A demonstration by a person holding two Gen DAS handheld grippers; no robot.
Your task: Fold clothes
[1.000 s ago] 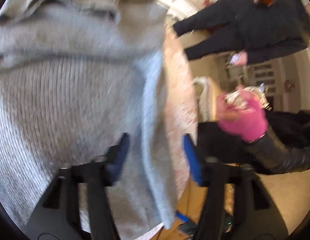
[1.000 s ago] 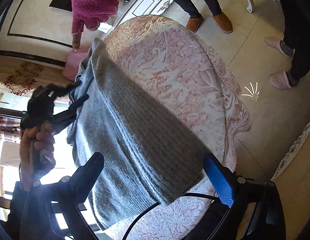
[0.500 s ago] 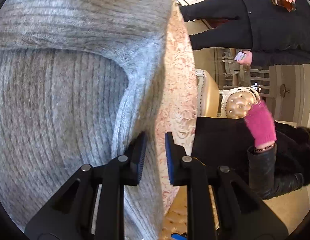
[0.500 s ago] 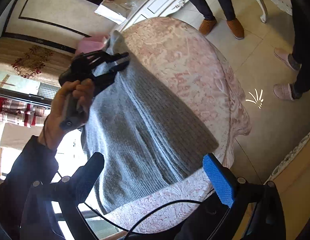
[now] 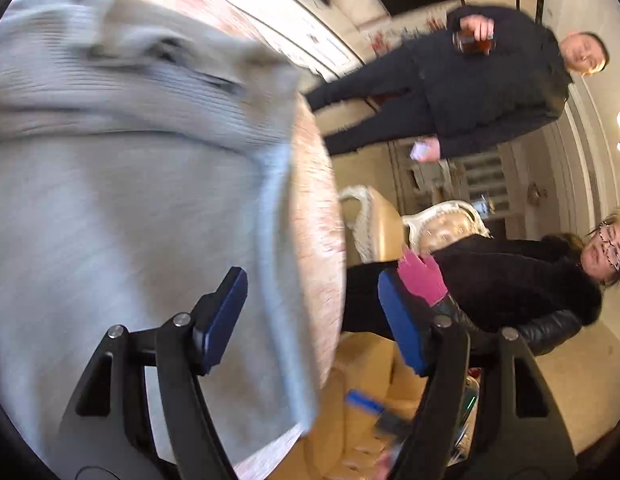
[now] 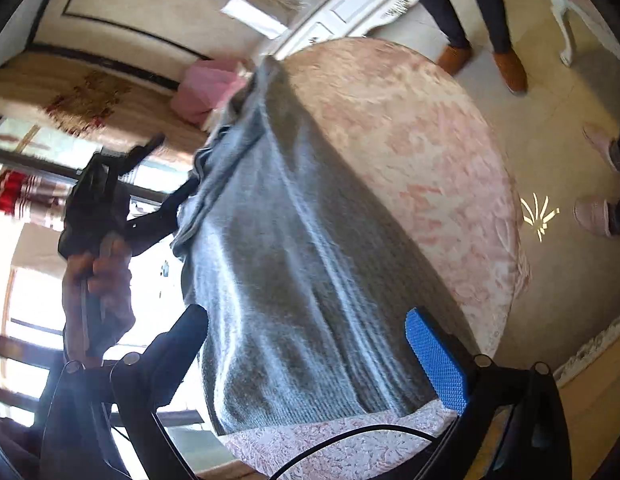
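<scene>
The grey sweater (image 6: 302,280) lies folded on the pink tablecloth (image 6: 429,152). Its edge runs between the left gripper (image 5: 313,316)'s opening jaws, unpinched. The right gripper (image 6: 306,344) hovers above its near end, released, holding nothing.

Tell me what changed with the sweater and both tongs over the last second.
Half a second ago the left tongs were pinched near the grey sweater edge; now they are opening, nothing pressed between the pads, and have backed away from the cloth. The right tongs stayed wide open above the sweater. The sweater still lies folded on the pink-patterned table.
</scene>
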